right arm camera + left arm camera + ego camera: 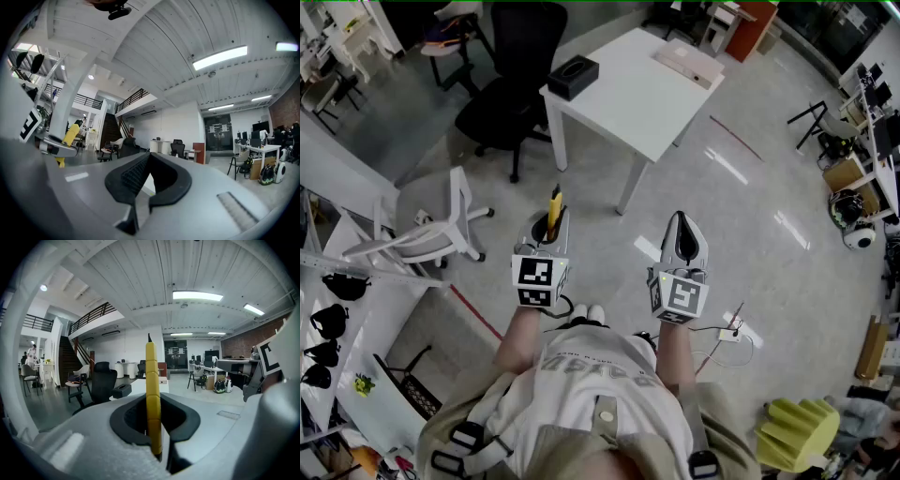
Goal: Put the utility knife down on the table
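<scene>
- My left tool [550, 223] is clamped on the utility knife [554, 206]. In the left gripper view the jaws pinch the yellow body from both sides.
- The knife sticks out well past the jaw tips, toward the far end of the room. There's a thin dark tip at its far end.
- So the knife is up in the air in front of me, over bare floor and not touching any surface.
- My right tool [680, 218] is closed with nothing in it. In the right gripper view the black pads meet at the tips and I only see the room through the hollow behind them.
- The two tools sit side by side in front of my chest, near each other but apart. From the right one I can see the left one off to the side, with the yellow knife poking out of it.
- The white counter [628, 98] is ahead of me, well apart from both tools.
- On the counter there's a black box [573, 75] at the near-left corner and a flat pale box [689, 62] toward the far side.
- A black office chair [520, 66] stands just left of the counter, and a white chair [431, 225] is nearer to me on the left.
</scene>
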{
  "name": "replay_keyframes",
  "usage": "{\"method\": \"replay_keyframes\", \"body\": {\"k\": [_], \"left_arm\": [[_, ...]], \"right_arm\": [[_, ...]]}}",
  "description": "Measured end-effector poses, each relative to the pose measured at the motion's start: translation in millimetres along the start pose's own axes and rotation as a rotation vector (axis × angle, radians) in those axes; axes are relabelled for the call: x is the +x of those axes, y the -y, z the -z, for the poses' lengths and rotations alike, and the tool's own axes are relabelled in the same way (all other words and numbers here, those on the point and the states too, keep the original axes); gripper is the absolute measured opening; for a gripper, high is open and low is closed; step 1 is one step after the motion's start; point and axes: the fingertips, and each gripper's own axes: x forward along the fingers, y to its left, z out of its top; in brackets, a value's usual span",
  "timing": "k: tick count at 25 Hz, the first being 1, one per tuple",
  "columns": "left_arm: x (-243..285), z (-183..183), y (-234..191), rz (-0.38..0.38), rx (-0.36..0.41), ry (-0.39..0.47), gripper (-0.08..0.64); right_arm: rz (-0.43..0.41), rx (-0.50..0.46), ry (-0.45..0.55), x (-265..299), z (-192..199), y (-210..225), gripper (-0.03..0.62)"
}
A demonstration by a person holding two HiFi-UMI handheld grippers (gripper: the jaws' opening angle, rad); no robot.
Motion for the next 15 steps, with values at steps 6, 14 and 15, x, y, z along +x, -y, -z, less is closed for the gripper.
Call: {"method": "replay_keyframes", "body": {"k": [6, 14, 15], "left_arm": [[1, 2, 4, -0.001, -0.001, -0.002, 0.04], [3, 6, 7, -0.011, 0.006, -0.018, 0.04], [4, 7, 7, -0.012, 0.004, -0.021, 0.04]], "right_arm": [[-0.012, -0.02, -0.016, -2, 14, 7, 0.0], [-0.017, -0.008, -0.029, 0, 22, 12, 0.0], [-0.019, -0.008, -0.033, 1, 23, 12, 0.0]]}}
